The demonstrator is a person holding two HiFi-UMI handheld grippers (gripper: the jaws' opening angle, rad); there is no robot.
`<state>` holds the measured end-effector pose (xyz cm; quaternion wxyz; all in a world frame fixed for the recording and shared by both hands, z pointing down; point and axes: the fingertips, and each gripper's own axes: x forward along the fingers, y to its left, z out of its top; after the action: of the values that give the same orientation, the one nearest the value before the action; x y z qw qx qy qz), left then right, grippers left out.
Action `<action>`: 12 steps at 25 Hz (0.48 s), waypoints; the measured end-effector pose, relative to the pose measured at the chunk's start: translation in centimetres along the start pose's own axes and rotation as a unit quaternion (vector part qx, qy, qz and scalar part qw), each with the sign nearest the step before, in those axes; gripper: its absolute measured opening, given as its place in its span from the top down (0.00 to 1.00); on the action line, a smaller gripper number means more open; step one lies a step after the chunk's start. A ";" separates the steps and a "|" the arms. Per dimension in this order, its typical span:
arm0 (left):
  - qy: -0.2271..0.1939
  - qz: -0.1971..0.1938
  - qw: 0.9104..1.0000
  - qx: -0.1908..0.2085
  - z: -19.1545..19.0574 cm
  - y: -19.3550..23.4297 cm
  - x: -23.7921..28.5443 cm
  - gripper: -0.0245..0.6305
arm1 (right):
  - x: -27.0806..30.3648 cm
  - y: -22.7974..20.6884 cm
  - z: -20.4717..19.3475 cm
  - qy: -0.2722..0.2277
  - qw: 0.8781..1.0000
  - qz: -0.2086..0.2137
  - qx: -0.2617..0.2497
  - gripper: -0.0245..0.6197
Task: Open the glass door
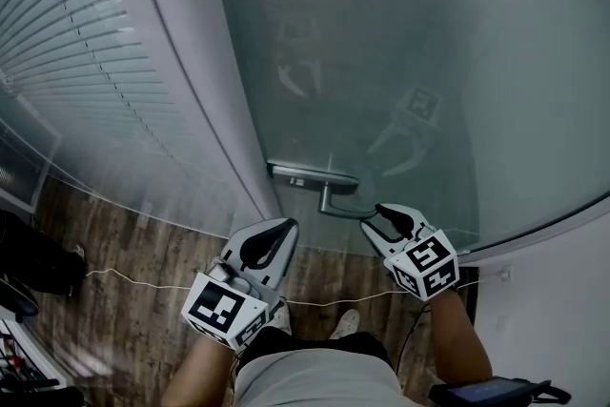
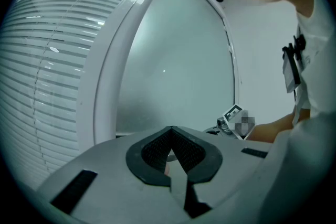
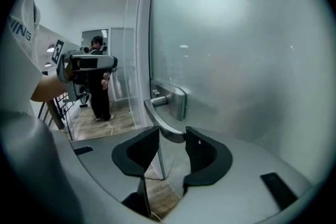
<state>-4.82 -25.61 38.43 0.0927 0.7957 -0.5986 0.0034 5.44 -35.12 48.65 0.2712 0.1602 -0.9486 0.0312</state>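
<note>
A frosted glass door (image 1: pixel 381 62) carries a metal lever handle (image 1: pixel 335 209) on a plate (image 1: pixel 310 174) near its left edge. My right gripper (image 1: pixel 372 215) sits at the free end of the lever, shut on it. In the right gripper view the handle (image 3: pixel 157 122) runs down from its plate (image 3: pixel 177 102) and ends between the two pads of the right gripper (image 3: pixel 172 136). My left gripper (image 1: pixel 283 227) hovers lower left of the handle, apart from it, its jaws shut on nothing. In the left gripper view the left gripper (image 2: pixel 170 132) faces the door glass (image 2: pixel 173 60).
A white door frame (image 1: pixel 181 62) and a glass wall with blinds (image 1: pixel 76 43) stand left of the door. A thin white cable (image 1: pixel 143 286) crosses the wood floor by my shoes (image 1: pixel 343 324). Dark equipment (image 1: pixel 29 262) sits far left. Another person (image 3: pixel 100 81) stands behind the glass wall.
</note>
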 end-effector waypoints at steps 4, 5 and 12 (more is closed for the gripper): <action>-0.001 -0.001 1.000 -0.002 0.0 -0.2 -0.1 0.96 | 0.0 -0.3 0.0 0.000 1.000 -0.001 0.003 0.72; -0.001 -0.001 1.000 -0.003 0.0 -0.2 -0.2 0.96 | 0.0 -0.3 0.1 0.001 1.000 0.001 0.002 0.73; -0.001 0.001 1.000 -0.002 0.0 -0.6 -0.3 0.96 | 0.2 -0.4 -0.2 -0.017 1.000 -0.004 0.003 0.73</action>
<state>-4.39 -25.14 38.33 0.0939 0.7949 -0.5995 0.0014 5.49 -35.55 48.88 0.2551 0.1652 -0.9522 0.0303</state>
